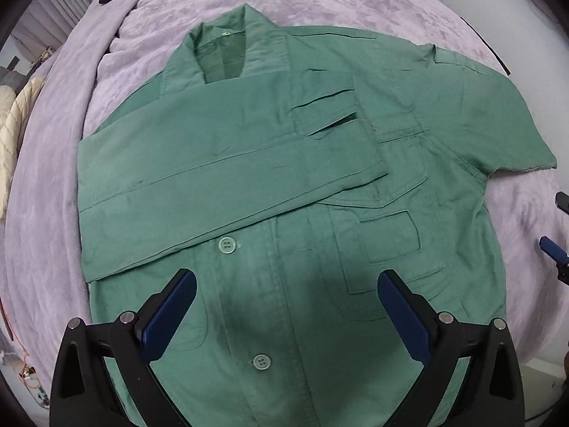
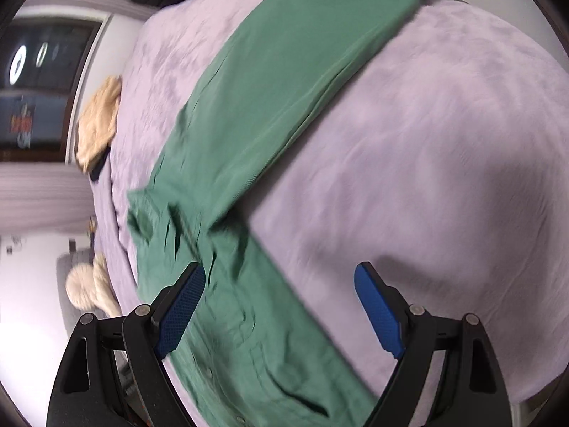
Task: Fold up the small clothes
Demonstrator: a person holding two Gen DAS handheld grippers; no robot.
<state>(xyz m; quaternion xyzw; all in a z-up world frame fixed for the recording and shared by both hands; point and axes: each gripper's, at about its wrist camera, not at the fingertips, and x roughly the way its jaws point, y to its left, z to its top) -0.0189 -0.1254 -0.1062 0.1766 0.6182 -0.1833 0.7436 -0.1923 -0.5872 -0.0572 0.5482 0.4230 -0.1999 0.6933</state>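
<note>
Shirt [image 1: 284, 185], green, lies front up and spread flat on a lilac blanket [image 1: 355, 0] that covers the bed, collar at the far side in the left wrist view. One long sleeve [image 1: 220, 178] is folded across the chest, its cuff [image 1: 341, 131] reaching the middle, just above a chest pocket [image 1: 384, 249]. The other sleeve [image 2: 284, 82] stretches straight out over the blanket, seen best in the right wrist view, which is blurred. Two green buttons show on the placket, one [image 1: 227, 244] just under the folded sleeve and one [image 1: 261, 361] nearer the hem. A beige cloth [image 2: 99, 121] sits at the far edge of the blanket, and a cream quilted thing [image 1: 14, 131] lies off the bed's side. The left gripper [image 1: 286, 286] hangs above the lower front of the shirt, its jaws spread wide with nothing between them. The right gripper [image 2: 281, 281] is over the shirt's edge and the bare blanket beside it, its jaws likewise wide apart and gripping nothing.
</note>
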